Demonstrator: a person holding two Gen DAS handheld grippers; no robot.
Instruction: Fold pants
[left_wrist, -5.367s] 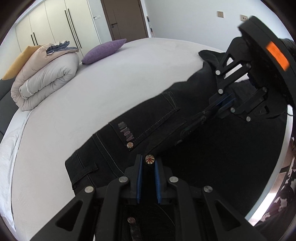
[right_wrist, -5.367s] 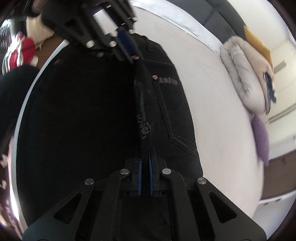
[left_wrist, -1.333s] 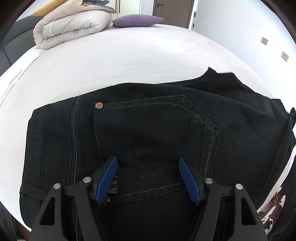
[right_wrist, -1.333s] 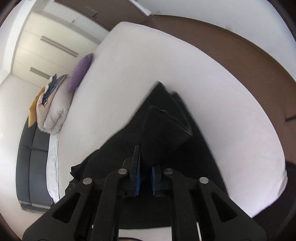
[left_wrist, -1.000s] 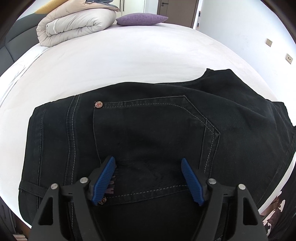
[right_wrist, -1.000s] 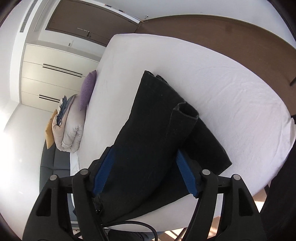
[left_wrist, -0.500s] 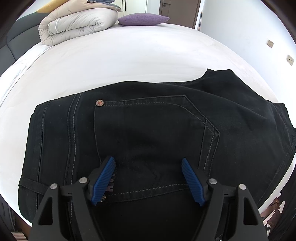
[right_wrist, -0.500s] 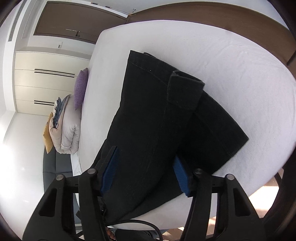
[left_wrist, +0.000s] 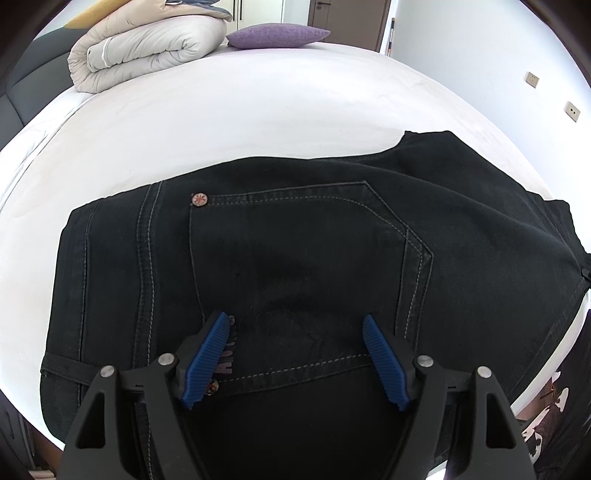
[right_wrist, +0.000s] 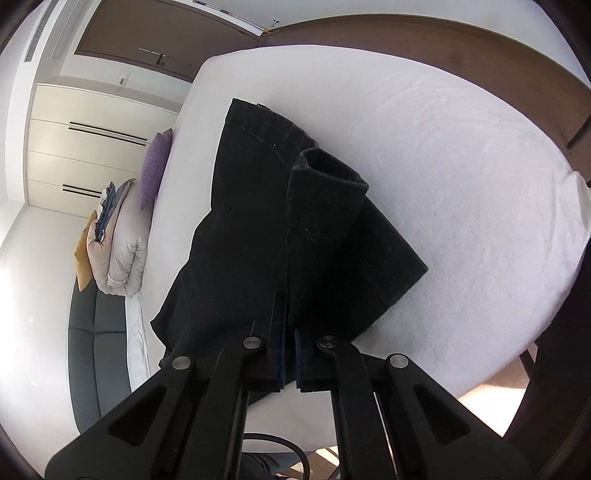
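Black denim pants (left_wrist: 295, 236) lie folded lengthwise on the white bed (left_wrist: 258, 110), back pocket and waistband up. My left gripper (left_wrist: 295, 354) is open, its blue pads (left_wrist: 207, 354) hovering over the pocket near the waistband. In the right wrist view the pants' legs (right_wrist: 258, 206) stretch away over the bed (right_wrist: 461, 184), with a hem end (right_wrist: 325, 192) folded up on top. My right gripper (right_wrist: 290, 354) is shut on the black fabric of a pant leg near the bed's edge.
A rolled beige duvet (left_wrist: 144, 51) and a purple pillow (left_wrist: 277, 35) sit at the bed's far end. They also show in the right wrist view, duvet (right_wrist: 122, 240) and pillow (right_wrist: 155, 166). A dark headboard (right_wrist: 92, 350) lies left. Wardrobes and a door stand behind.
My right gripper, open half a second ago, has closed on the pant leg. The left gripper stays open over the pocket, barely moved.
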